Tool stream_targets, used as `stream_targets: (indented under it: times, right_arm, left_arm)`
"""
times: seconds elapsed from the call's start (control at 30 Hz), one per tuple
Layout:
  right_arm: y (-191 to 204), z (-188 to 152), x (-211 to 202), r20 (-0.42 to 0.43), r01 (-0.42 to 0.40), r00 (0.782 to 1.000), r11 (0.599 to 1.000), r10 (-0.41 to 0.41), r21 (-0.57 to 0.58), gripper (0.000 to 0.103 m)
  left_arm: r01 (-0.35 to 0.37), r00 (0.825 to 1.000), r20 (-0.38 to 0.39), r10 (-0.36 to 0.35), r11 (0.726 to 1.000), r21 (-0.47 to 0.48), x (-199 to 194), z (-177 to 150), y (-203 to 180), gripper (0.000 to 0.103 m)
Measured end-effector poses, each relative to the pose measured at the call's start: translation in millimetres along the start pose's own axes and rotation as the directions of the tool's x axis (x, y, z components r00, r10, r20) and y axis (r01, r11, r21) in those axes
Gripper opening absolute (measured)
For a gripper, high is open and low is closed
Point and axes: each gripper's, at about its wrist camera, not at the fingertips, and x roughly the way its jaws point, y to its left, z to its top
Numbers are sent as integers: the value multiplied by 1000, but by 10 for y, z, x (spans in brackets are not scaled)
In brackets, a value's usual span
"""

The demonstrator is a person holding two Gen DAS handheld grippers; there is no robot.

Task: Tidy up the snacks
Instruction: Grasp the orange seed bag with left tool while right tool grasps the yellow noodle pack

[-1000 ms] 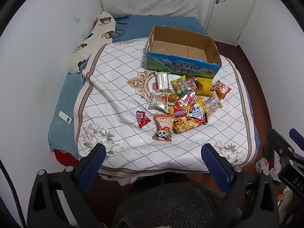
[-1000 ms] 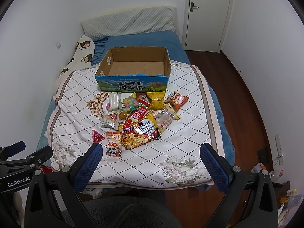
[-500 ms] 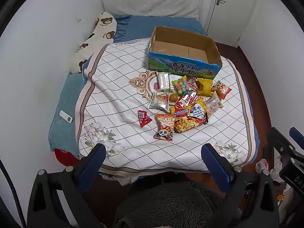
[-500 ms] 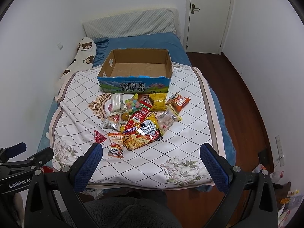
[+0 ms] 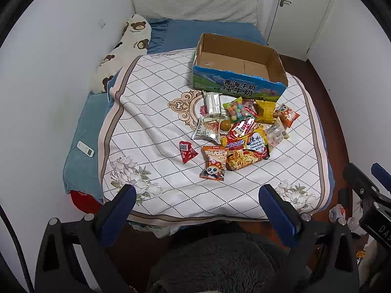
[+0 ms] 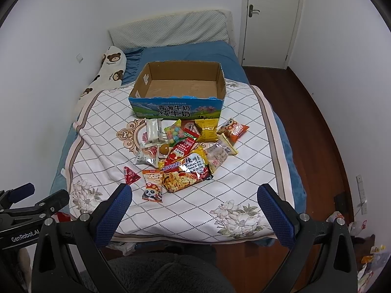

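Jaws of both the left gripper (image 5: 198,202) and right gripper (image 6: 195,201) stand wide apart, holding nothing, near the bed (image 6: 244,195) bearing snack packets (image 6: 188,156) before a cardboard box (image 6: 177,108).

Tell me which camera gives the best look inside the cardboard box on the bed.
The right wrist view. It faces the cardboard box nearly square-on, so the bare floor and all four inner walls show. In the left wrist view the box sits turned at an angle, and its near wall hides part of the floor.

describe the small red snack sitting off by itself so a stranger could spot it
Start at the cardboard box on the quilt, then drop to the snack pile in front. The red triangular packet lies alone off the pile's left edge, touching nothing.
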Motion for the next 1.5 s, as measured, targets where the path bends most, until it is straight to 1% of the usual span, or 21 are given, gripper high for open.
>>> stream_targets:
  times: [0.13, 0.27, 0.33, 0.43, 0.5, 0.6, 0.67, 0.73, 0.83, 0.9, 0.93, 1.0, 1.07, 1.13, 1.17, 1.2, 1.23, 1.33, 1.37, 1.43, 1.5]
  right_arm:
    - [9, 6, 26, -4, -4, 1000, 1000, 4, 9, 103]
    - [-42, 32, 214, -33, -28, 999, 998, 30, 54, 103]
    - [-111, 37, 453, -79, -64, 994, 992, 73, 109, 103]
    - [-236, 8, 1018, -169, -114, 974, 967, 154, 226, 103]
    - [-335, -31, 1499, -238, -138, 946, 936, 222, 323, 103]
    - [-424, -117, 2236, -319, -119, 905, 886, 282, 448, 103]
    - [-453, -164, 2707, -348, -111, 876, 842, 334, 528, 103]
    - [-483, -219, 3182, -367, -81, 851, 784, 376, 615, 103]
    - [-443, -242, 3699, -393, -28, 834, 740, 388, 672, 103]
    - [-420, -266, 4051, -416, 13, 815, 703, 405, 711, 103]
    - [-422, -278, 4151, -423, 29, 807, 688, 412, 725, 103]
    - [-416, -345, 4395, -431, 71, 794, 638, 429, 767, 103]
    - [-392, -376, 4508, -431, 91, 789, 612, 437, 785, 103]
    - [-328, -399, 4618, -458, 113, 781, 625, 425, 773, 102]
    - [-301, -406, 4642, -471, 120, 775, 633, 423, 765, 97]
    - [-254, -401, 4653, -498, 126, 765, 663, 409, 738, 94]
    - [-224, -389, 4641, -507, 121, 764, 684, 399, 720, 91]
    - [-130, -312, 4562, -558, 88, 758, 795, 338, 601, 90]
    - [-105, -292, 4528, -570, 79, 759, 823, 316, 562, 90]
    - [-1, -214, 4410, -603, 41, 758, 904, 249, 425, 90]
    - [89, -184, 4299, -626, 13, 759, 956, 181, 293, 90]
  left_arm:
    - [1, 1000, -5, -1, 1000, -3, 18, -5, 34, 103]
    - [-8, 1000, 3, 8, 1000, -26, 177, 75, 130, 103]
    - [-41, 999, 9, 41, 998, -38, 337, 151, 176, 103]
    - [-110, 994, -7, 110, 993, -36, 729, 261, 220, 103]
    - [-131, 991, -41, 130, 991, -29, 992, 292, 250, 103]
    - [-163, 980, -123, 159, 987, -19, 1529, 320, 288, 103]
    - [-185, 970, -163, 181, 983, -11, 1829, 299, 309, 103]
    - [-201, 958, -210, 195, 980, -7, 2151, 280, 315, 103]
    - [-238, 939, -254, 231, 971, 6, 2554, 263, 311, 103]
    - [-252, 930, -274, 244, 968, 6, 2752, 253, 315, 103]
    - [-261, 924, -286, 252, 965, 7, 2841, 247, 317, 103]
    - [-262, 918, -308, 251, 965, 5, 2967, 250, 328, 103]
    - [-267, 914, -318, 254, 964, 1, 3058, 226, 334, 103]
    - [-265, 909, -331, 253, 964, 8, 3140, 193, 331, 103]
    - [-260, 908, -339, 247, 966, 10, 3175, 190, 328, 103]
    - [-254, 906, -346, 242, 967, 12, 3195, 174, 333, 103]
    - [-242, 908, -351, 231, 970, 12, 3227, 167, 338, 103]
    - [-207, 913, -361, 192, 978, -1, 3266, 146, 378, 103]
    - [-187, 915, -364, 172, 982, -8, 3279, 141, 387, 103]
    - [-152, 919, -370, 134, 988, -20, 3306, 136, 386, 103]
    - [-103, 922, -379, 84, 994, -30, 3342, 131, 341, 103]
